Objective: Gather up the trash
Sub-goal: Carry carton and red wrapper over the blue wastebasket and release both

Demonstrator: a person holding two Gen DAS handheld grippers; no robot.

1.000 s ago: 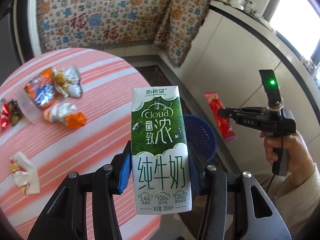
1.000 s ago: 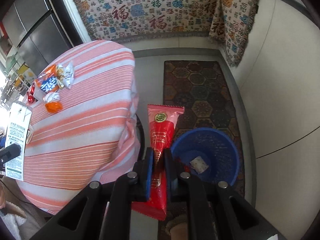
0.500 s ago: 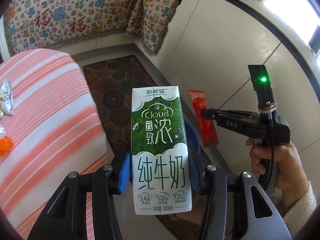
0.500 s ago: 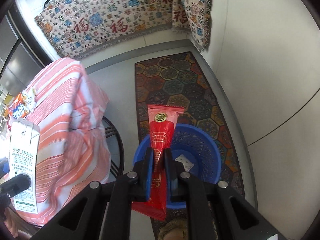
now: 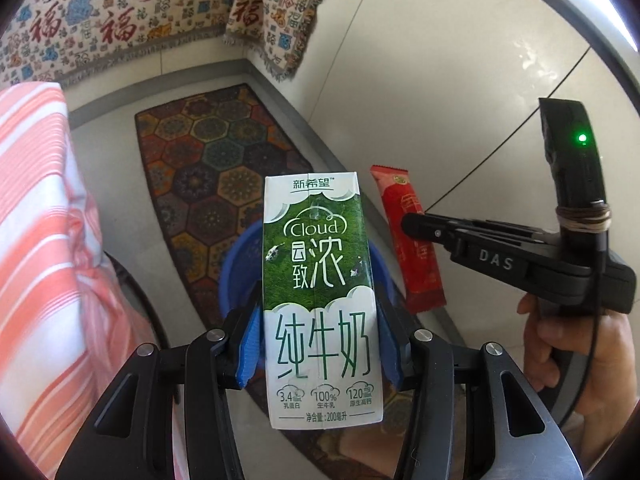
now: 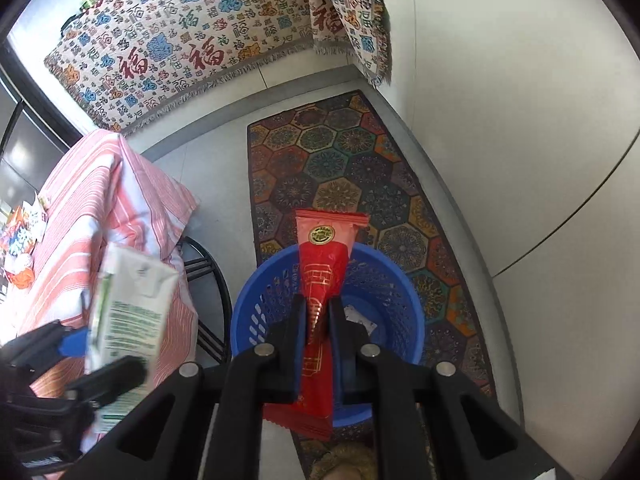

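My left gripper (image 5: 318, 338) is shut on a green and white milk carton (image 5: 320, 292), held upright above the blue basket (image 5: 240, 264) on the floor. My right gripper (image 6: 319, 316) is shut on a long red wrapper (image 6: 324, 264) and holds it over the blue basket (image 6: 388, 280), which has white scraps inside. The carton (image 6: 128, 304) and left gripper also show blurred at the left of the right wrist view. The right gripper (image 5: 412, 226) with the wrapper (image 5: 412, 240) shows at the right of the left wrist view.
A table with a pink striped cloth (image 6: 100, 208) stands left of the basket, with several wrappers (image 6: 20, 240) on it. A patterned rug (image 6: 340, 168) lies under the basket. White cabinet fronts (image 6: 500, 140) run along the right. A patterned cloth (image 6: 192, 48) hangs at the back.
Both grippers have moved away from the table and over the blue basket. The carton and the red wrapper are still held. The table's wrappers have slid out of the left view.
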